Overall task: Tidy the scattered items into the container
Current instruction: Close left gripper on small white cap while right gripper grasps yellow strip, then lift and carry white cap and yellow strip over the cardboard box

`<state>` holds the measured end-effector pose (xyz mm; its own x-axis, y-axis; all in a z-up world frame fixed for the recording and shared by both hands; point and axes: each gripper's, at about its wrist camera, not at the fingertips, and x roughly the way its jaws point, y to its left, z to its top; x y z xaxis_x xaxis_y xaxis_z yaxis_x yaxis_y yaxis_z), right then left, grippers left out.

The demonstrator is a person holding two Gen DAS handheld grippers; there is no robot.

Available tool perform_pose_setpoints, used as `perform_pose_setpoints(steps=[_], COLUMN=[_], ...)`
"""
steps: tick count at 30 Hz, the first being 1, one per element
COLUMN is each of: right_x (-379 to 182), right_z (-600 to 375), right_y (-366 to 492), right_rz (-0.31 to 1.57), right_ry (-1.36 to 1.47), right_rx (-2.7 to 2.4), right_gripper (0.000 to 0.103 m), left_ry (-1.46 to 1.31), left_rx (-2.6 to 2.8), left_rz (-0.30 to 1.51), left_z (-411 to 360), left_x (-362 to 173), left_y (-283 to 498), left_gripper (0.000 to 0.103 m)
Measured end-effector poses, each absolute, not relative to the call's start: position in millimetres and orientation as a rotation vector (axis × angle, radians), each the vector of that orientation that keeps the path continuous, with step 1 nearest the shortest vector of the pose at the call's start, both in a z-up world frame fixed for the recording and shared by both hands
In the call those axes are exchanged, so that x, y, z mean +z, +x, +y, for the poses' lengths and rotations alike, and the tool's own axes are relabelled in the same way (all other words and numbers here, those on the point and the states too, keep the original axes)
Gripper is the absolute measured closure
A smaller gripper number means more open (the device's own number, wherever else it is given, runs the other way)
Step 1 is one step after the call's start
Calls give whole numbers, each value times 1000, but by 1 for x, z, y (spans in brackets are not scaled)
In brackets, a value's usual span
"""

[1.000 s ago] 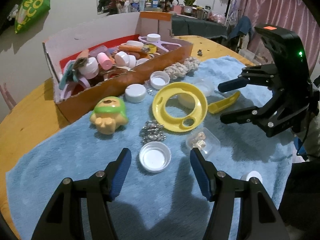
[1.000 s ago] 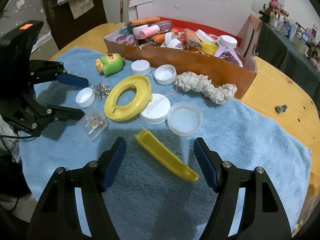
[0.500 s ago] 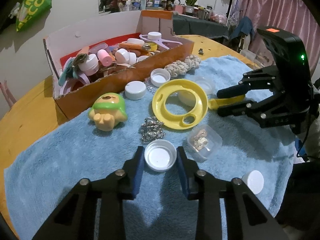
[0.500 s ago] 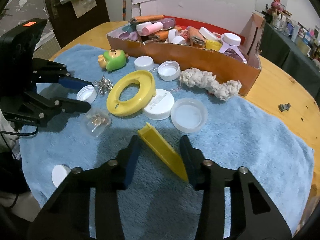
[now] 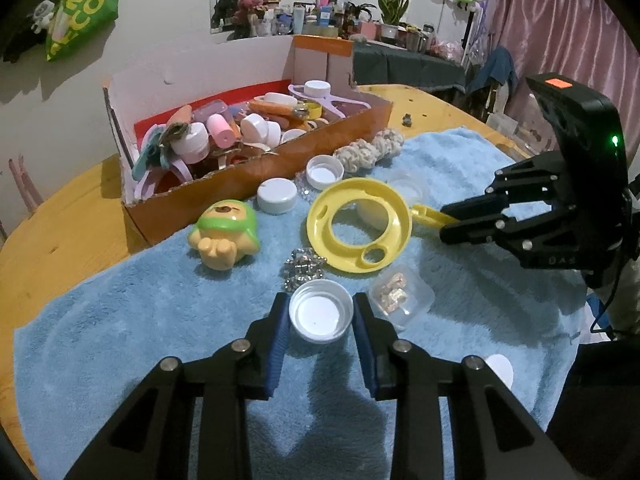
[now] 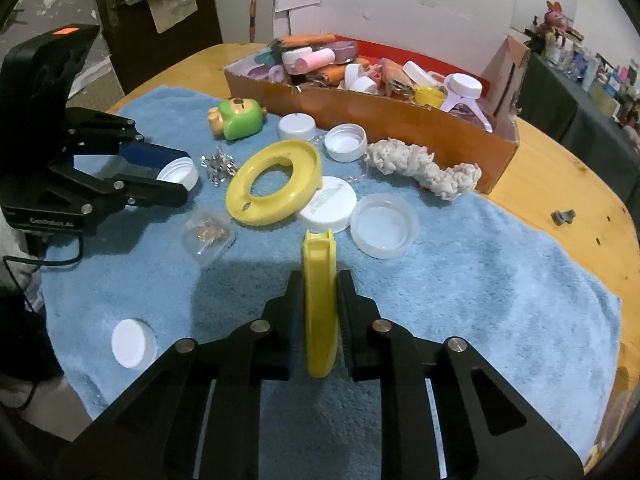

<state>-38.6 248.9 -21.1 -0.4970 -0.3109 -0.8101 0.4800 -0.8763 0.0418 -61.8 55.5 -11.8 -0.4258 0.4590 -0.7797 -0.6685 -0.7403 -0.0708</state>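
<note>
The left gripper (image 5: 321,316) is clamped on a white cap (image 5: 321,317) on the blue towel (image 5: 140,312); the right gripper (image 6: 320,308) pinches a yellow scoop (image 6: 319,300).

Left tongs (image 5: 321,322) tipped steeply down toward the towel (image 5: 120,320), blue pads (image 5: 277,344) clamped on either side of a white cap (image 5: 320,316). Black fingers spread back in a V toward the camera. Right tongs (image 6: 320,320) pitched down over the same towel, narrow jaws pressed flat against a yellow scoop (image 6: 319,300), scoop end poking out ahead. Seen from the left side, right tongs low beside the yellow ring (image 5: 358,226).
</note>
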Motion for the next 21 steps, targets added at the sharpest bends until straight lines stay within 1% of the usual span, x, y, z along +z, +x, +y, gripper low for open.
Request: perform_pose_setpoints(steps=[4, 21], right_x=[-12, 43], right_z=[255, 263], right_y=[-42, -68], right_rz=[223, 203], right_ry=[1206, 1088], right_rx=[-2382, -2453], right_gripper=[87, 87], left_ry=[-1074, -1010], left_rx=[2189, 2262], left_rz=[319, 269], left_z=[55, 63], left_x=[-8, 36], left_y=[-61, -83], left_gripper=[70, 70])
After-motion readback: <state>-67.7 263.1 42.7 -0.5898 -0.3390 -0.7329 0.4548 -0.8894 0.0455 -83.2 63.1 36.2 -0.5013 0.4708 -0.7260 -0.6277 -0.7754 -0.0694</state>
